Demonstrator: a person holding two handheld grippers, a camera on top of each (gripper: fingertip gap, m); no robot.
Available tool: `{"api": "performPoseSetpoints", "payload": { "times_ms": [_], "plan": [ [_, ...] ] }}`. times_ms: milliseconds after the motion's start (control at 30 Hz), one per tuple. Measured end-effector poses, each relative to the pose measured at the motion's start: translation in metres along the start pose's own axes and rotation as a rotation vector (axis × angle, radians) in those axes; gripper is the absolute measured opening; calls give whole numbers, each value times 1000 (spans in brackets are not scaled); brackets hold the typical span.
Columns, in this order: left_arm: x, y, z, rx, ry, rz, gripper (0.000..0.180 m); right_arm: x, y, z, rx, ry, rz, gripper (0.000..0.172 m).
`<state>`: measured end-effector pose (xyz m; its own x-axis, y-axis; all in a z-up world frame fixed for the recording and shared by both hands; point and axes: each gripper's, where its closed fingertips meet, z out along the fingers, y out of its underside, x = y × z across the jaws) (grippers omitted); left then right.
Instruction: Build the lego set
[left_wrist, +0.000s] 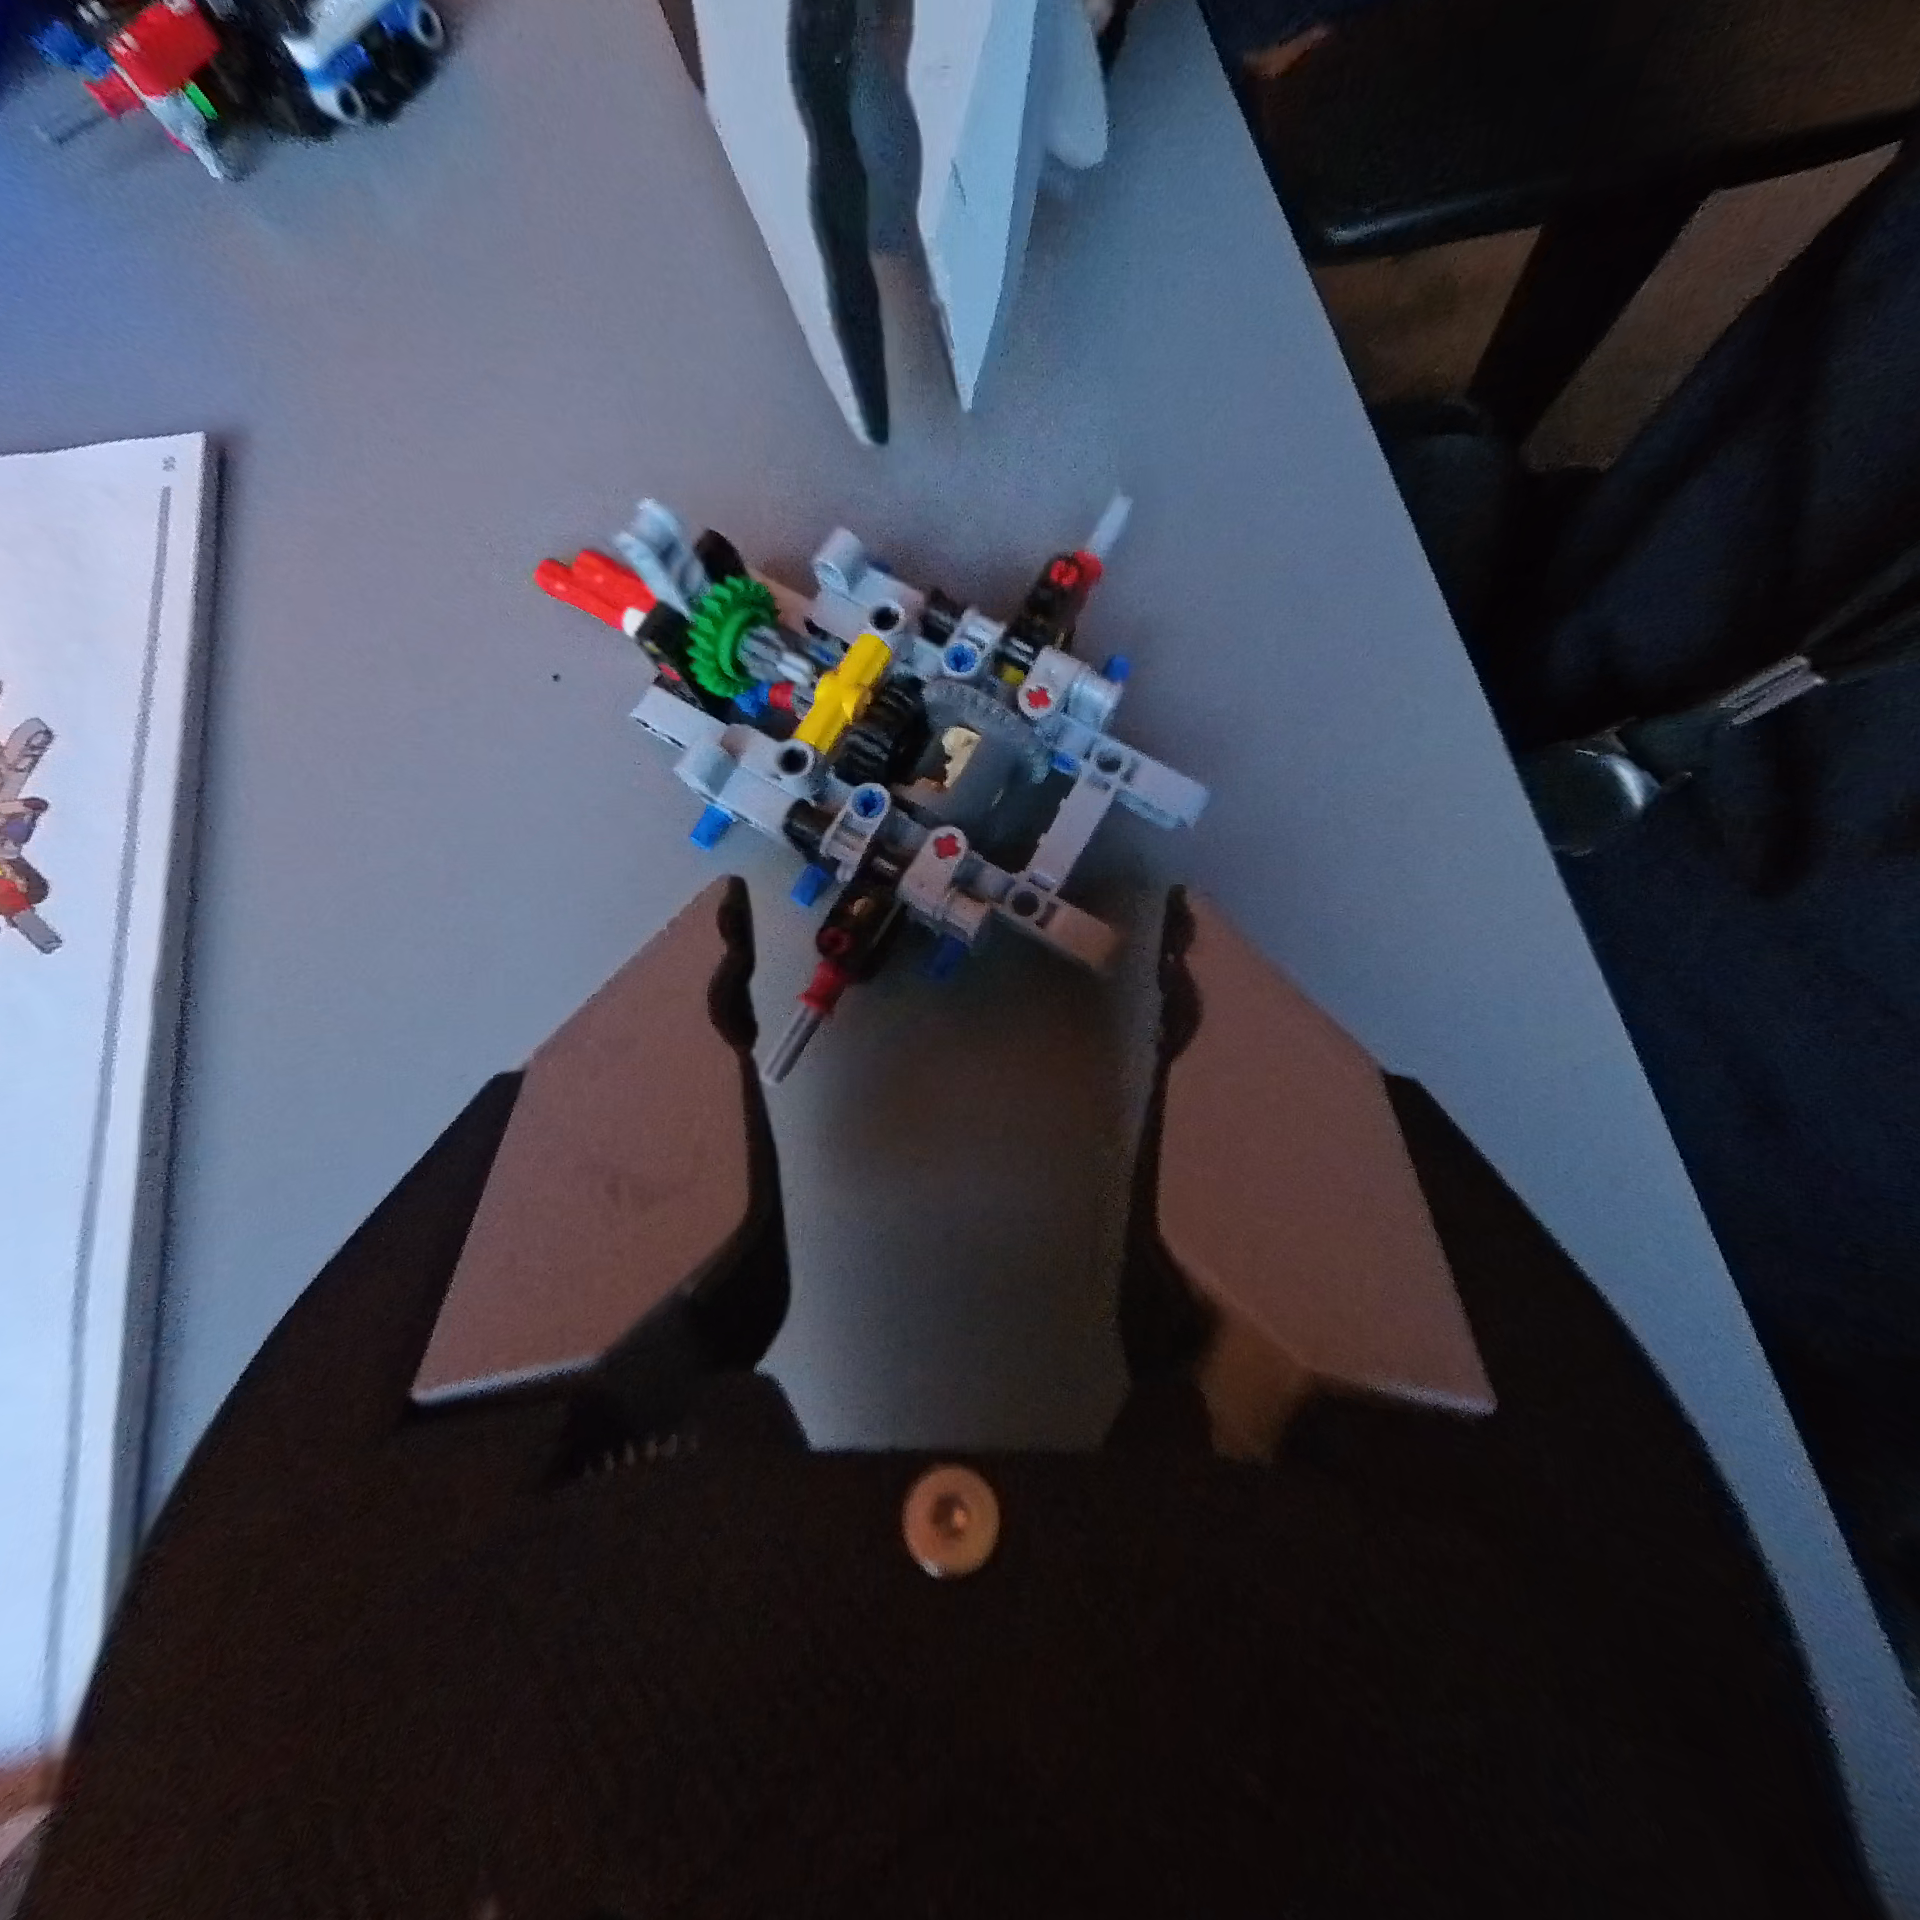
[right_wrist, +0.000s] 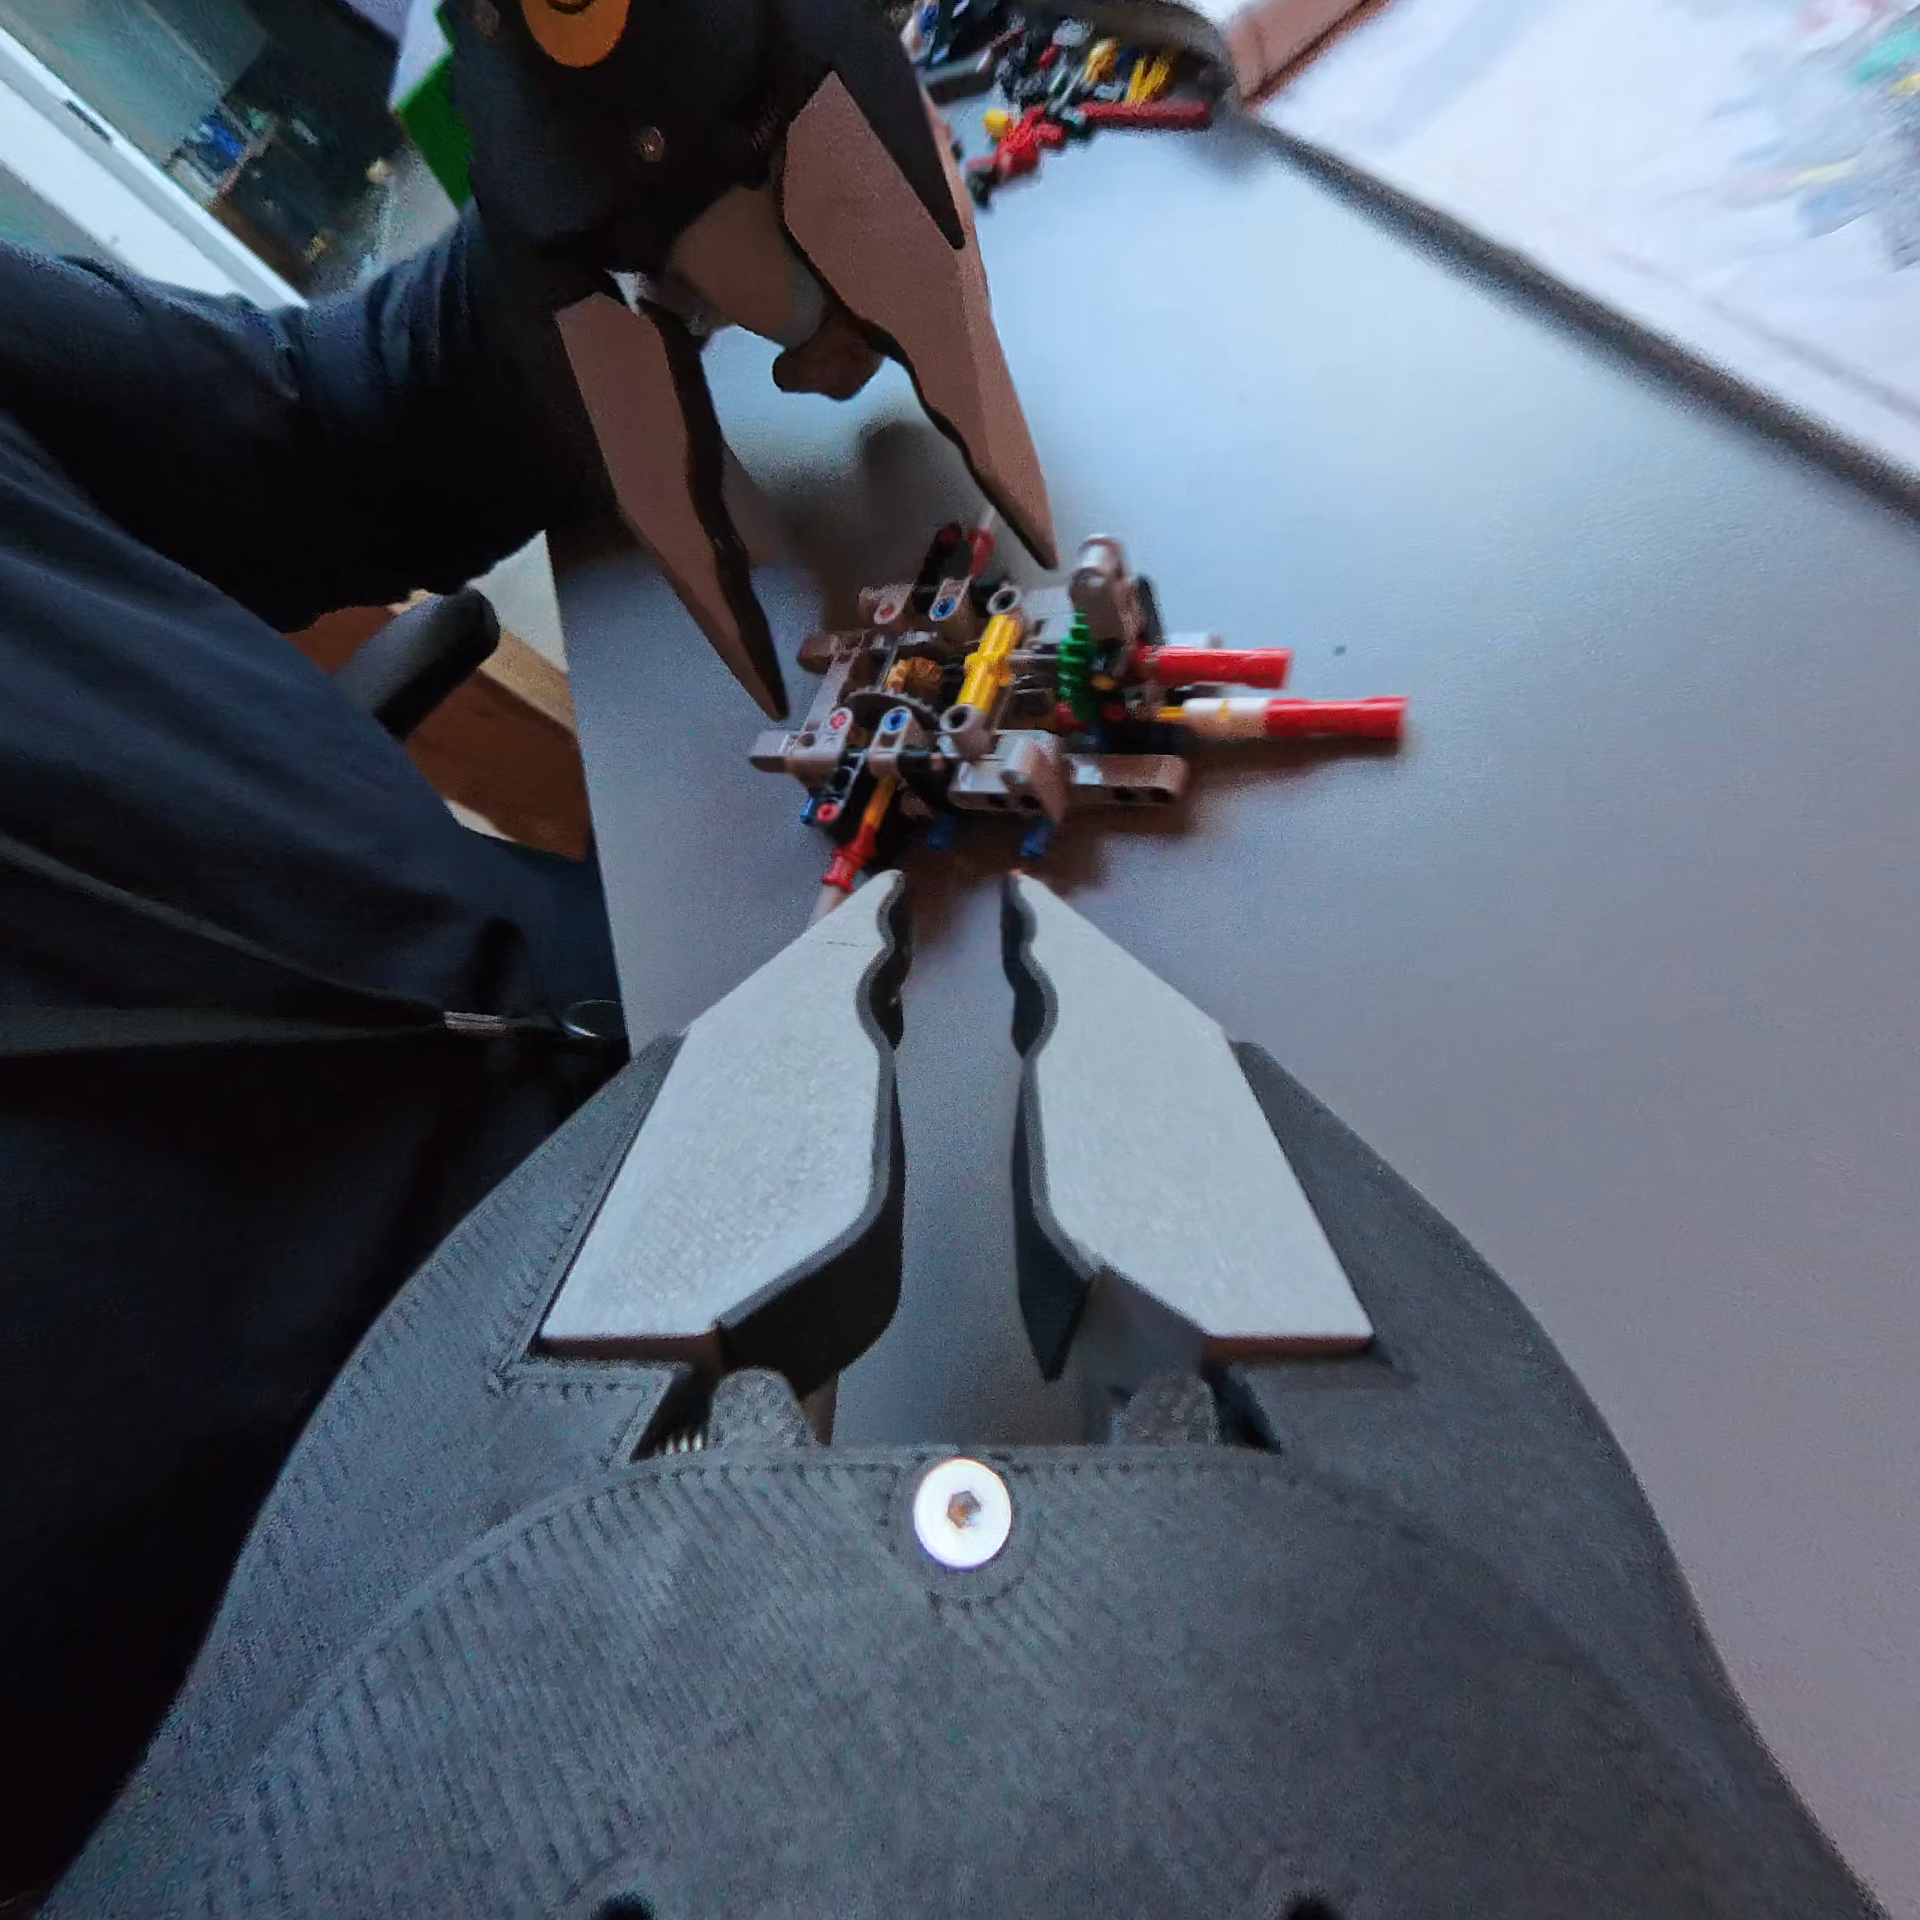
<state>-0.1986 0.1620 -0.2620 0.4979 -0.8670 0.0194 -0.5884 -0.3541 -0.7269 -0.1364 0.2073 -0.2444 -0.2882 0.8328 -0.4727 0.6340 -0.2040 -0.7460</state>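
Left wrist view: left tool stands wide, nothing gripped. The brick assembly, grey beams with green gear, yellow connector and red tubes, lies on the grey worktop just beyond the fingertips; its grey axle end reaches in between them. Open booklet cut off at left edge. Loose bricks top left, blurred. Right tool's pale fingers enter from top.

Right wrist view: right tool narrowly open, bare worktop between the pads. Assembly just beyond the tips. Left tool straddles its far end; contact unclear. Parts pile far off, indistinct. Dark sleeve fills the left.
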Motion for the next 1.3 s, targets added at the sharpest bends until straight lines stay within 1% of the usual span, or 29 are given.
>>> {"api": "performPoseSetpoints", "payload": {
  "times_ms": [67, 133, 167, 267, 300, 400, 467, 533, 633, 700, 733, 800, 833, 900, 933, 967, 1000, 1067, 1100, 1133, 1167, 1267, 1300],
  "plan": [
    [-5, -5, -11, 47, -18, 0, 76, 10, -4, -10, 29, 44, -28, 25],
    [-9, -5, -19, 54, -35, 2, 81, 26, -5, -14, 18, 103, -49, 32],
    [-9, -4, -20, 46, -33, -3, 88, 34, -6, -14, 0, 137, -72, 34],
    [-14, 12, -11, -27, -68, 13, 87, 58, -6, -6, -97, 210, -160, 48],
    [-18, 20, -6, -66, -92, 28, 87, 62, -7, -2, -123, 212, -186, 49],
    [-29, 22, -8, -52, -122, -11, 82, 57, -12, 10, -149, 140, -233, 53],
    [-36, 28, -13, -44, -134, -43, 85, 53, -13, 15, -153, 123, -248, 62],
    [-43, 33, -18, -30, -150, -102, 87, 52, -12, 17, -159, 143, -283, 65],
    [-61, 44, -29, -29, -204, -175, 85, 52, -10, 17, -166, 171, -328, 62],
    [-74, 56, -41, -45, -248, -185, 77, 54, -13, 16, -146, 189, -335, 54],
    [-74, 58, -47, -41, -259, -196, 77, 59, -16, 14, -131, 222, -330, 55],
    [-61, 49, -54, 18, -227, -227, 79, 69, -19, 9, -125, 268, -335, 60],
    [-50, 43, -53, 38, -195, -230, 80, 72, -18, 9, -138, 278, -352, 61],
    [-34, 45, -46, -6, -196, -225, 83, 73, -15, 13, -178, 284, -420, 57],
    [-32, 49, -39, -44, -222, -209, 85, 70, -15, 17, -183, 270, -464, 52],
    [-28, 50, -30, -74, -247, -177, 88, 65, -16, 22, -188, 250, -509, 43],
    [-26, 42, -24, -43, -263, -154, 87, 62, -17, 26, -191, 236, -547, 34],
    [-24, 29, -14, -7, -305, -106, 69, 59, -19, 33, -205, 218, -588, 11],
    [-28, 28, -14, -10, -349, -106, 66, 58, -18, 34, -218, 209, -594, 6],
    [-36, 29, -17, -13, -389, -100, 52, 58, -18, 33, -230, 198, -588, 6],
    [-37, 30, -18, -11, -383, -106, 48, 56, -17, 33, -234, 174, -559, 5],
    [-38, 32, -20, -10, -318, -181, 46, 48, -28, 28, -218, 96, -415, 4],
    [-38, 31, -21, -2, -284, -204, 39, 44, -34, 25, -219, 60, -361, 3]
  ]
}}
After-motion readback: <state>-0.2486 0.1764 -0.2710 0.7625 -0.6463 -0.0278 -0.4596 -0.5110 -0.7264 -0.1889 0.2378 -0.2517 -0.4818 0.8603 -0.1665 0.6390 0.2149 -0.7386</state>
